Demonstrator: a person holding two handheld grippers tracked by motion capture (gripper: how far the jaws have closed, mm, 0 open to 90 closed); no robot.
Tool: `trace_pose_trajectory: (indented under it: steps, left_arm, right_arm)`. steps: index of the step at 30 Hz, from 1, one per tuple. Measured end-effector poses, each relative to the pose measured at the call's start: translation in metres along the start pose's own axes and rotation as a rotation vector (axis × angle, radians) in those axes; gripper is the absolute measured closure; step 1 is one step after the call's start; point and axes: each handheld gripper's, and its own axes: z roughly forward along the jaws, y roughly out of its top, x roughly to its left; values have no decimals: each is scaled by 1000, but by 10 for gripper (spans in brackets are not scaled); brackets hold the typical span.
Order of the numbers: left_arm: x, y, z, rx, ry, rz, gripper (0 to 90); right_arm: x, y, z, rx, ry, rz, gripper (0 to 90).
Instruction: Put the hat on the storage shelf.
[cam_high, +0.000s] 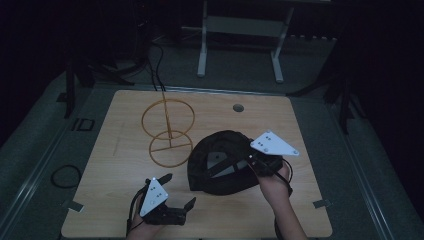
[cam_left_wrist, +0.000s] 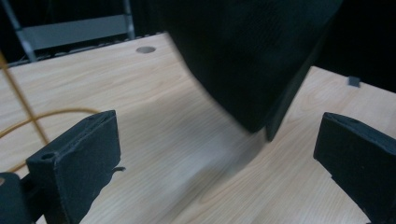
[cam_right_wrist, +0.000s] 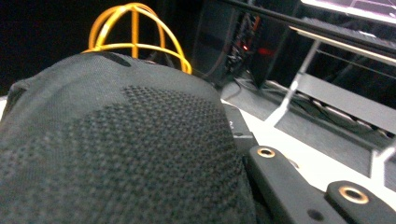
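Note:
A black mesh cap (cam_high: 220, 165) sits right of the table's middle, its hollow inside turned up toward the high view. My right gripper (cam_high: 251, 160) is shut on the cap's right edge. In the right gripper view the cap's fabric (cam_right_wrist: 116, 154) covers one jaw, and the other finger (cam_right_wrist: 289, 186) lies along it. In the left gripper view the cap (cam_left_wrist: 252, 56) hangs tilted over the wood with a shadow beneath. My left gripper (cam_high: 179, 189) is open near the front edge, with nothing between its fingers (cam_left_wrist: 79, 154). A gold wire stand (cam_high: 169, 131) rises behind the cap.
The wooden table (cam_high: 125, 210) has a round hole (cam_high: 238, 107) near its far edge. A white-legged frame (cam_high: 240, 45) stands on the floor beyond it. A cable loop (cam_high: 65, 176) lies on the floor at the left. The wire stand (cam_right_wrist: 135, 28) peeks over the cap.

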Motion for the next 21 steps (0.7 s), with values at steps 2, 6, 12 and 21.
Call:
trace_pose_trajectory:
  steps: [2,6,12,21]
  left_arm:
    - [0,3,2,-8,1,-1,10]
    - [2,11,5,-23,9,14,11]
    - [7,13,8,-17,12,32,63]
    - [15,15,5,-44,10,10,155]
  right_arm:
    - [3,-1,0,-19,22,-3,895]
    - [10,-3,-1,-45,38,-28,895]
    - [15,-3,-6,-99,101,-74,895]
    - [23,-2,-11,-156,240,-156,895]
